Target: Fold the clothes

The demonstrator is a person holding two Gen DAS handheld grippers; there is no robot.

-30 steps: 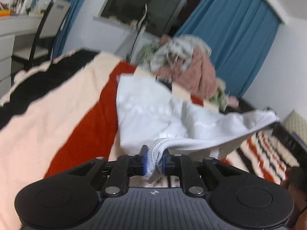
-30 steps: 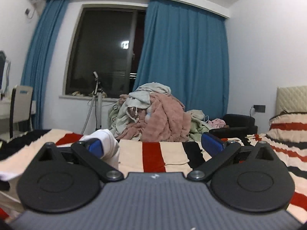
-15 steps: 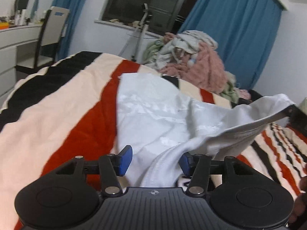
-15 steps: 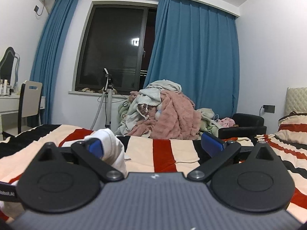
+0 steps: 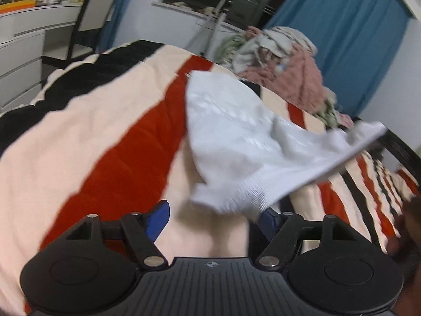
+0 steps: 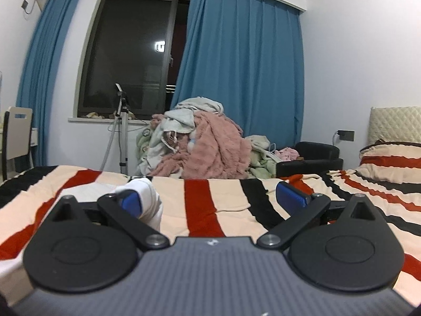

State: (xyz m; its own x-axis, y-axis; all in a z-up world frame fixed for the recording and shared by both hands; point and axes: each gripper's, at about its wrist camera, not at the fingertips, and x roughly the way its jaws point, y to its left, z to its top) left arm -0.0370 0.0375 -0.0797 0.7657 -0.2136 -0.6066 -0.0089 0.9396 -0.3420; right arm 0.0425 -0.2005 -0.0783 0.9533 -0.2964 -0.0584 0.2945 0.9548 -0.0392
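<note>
Cloth first: a white garment (image 5: 236, 142) lies on the striped bedspread (image 5: 86, 142), its long axis running from the ribbed hem at lower centre of the left wrist view up to the right edge, where a lifted corner sits blurred. The left gripper (image 5: 213, 218) has its jaws opening; the hem hangs between them and covers part of the right pad, and neither pad presses it. In the right wrist view the right gripper (image 6: 213, 197) stands wide, white fabric draped over its left pad (image 6: 130, 201); nothing is clamped. A heap of clothes (image 6: 200, 144) sits beyond the bed's far edge, its base hidden.
</note>
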